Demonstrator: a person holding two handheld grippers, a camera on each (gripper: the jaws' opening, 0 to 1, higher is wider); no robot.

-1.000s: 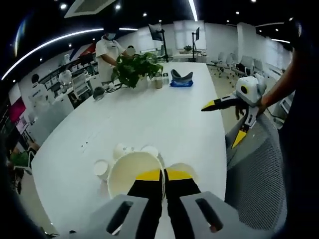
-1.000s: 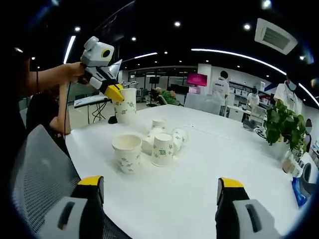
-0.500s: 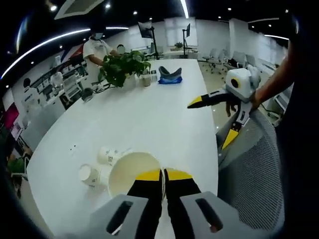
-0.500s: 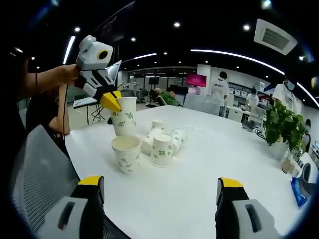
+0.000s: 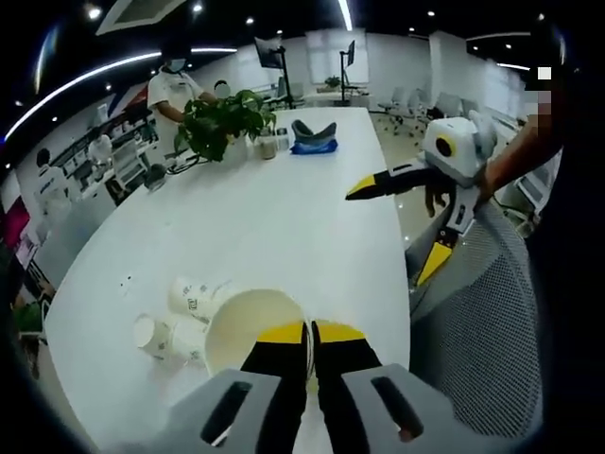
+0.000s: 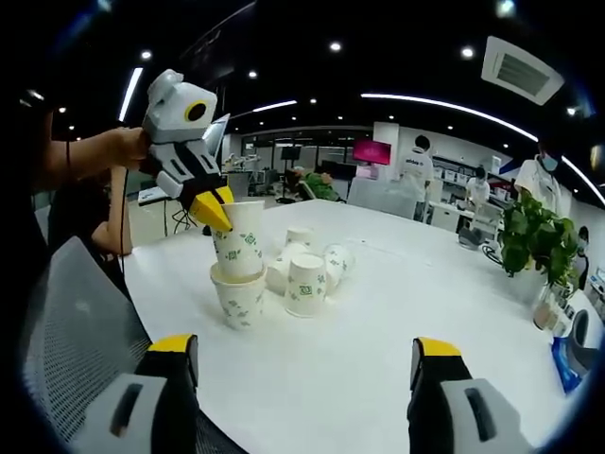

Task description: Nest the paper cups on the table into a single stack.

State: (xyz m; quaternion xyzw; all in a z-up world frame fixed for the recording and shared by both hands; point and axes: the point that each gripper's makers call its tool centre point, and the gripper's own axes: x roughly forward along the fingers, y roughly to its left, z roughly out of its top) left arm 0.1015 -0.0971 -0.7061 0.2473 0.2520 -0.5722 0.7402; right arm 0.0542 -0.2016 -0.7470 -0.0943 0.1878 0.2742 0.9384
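A paper cup (image 6: pixel 240 247), lowered in the last second, now sits partly inside the upright cup (image 6: pixel 237 299) on the table (image 6: pixel 378 331), pinched by the left gripper (image 6: pixel 216 214). Beside that upright cup, loose cups (image 6: pixel 307 274) wait; the right gripper (image 6: pixel 301 364) hangs spread.

Bare white table (image 6: pixel 378 369) lies open before the cup cluster (image 6: pixel 307 270); mesh chair (image 6: pixel 71 336) crowds its near edge.
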